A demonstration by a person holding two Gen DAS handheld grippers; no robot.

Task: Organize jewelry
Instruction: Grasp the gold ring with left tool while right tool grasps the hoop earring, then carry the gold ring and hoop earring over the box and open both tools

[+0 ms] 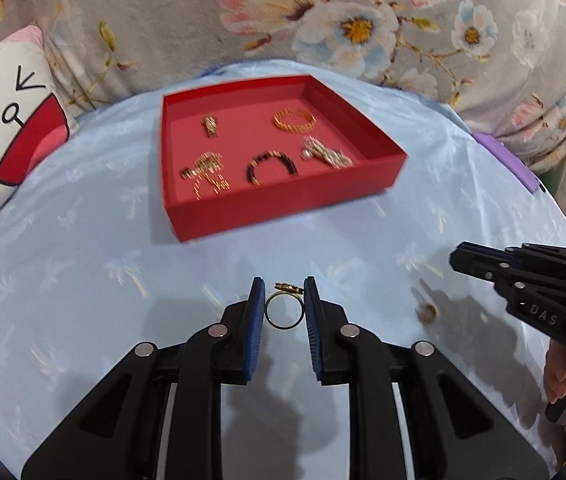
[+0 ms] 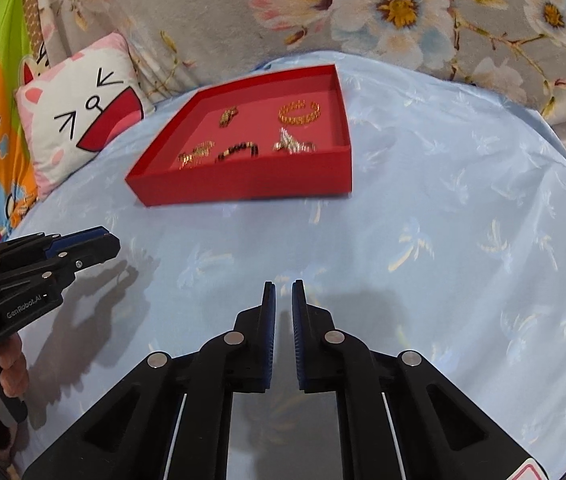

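The left gripper (image 1: 284, 300) is clamped on a thin gold ring (image 1: 283, 312), band upright between its blue pads. The open red cardboard tray (image 1: 283, 216) lies straight ahead, well apart, across the pale blue cloth (image 1: 83, 260). The right gripper (image 2: 283, 292), closed with nothing seen in it, is no nearer.

The pale blue cloth (image 1: 83, 264) has a faint satin sheen with a woven palm pattern, and the matt red tray (image 1: 283, 204) on it looks like smooth card. The gold ring (image 1: 283, 312) is polished, shiny metal, held between ribbed blue pads (image 1: 257, 332) that look like rubber on the matt black plastic left gripper (image 1: 283, 294) with bright metal pins. Behind, the flowered fabric (image 1: 163, 20) and the printed cushion (image 2: 79, 108) look soft and dull.
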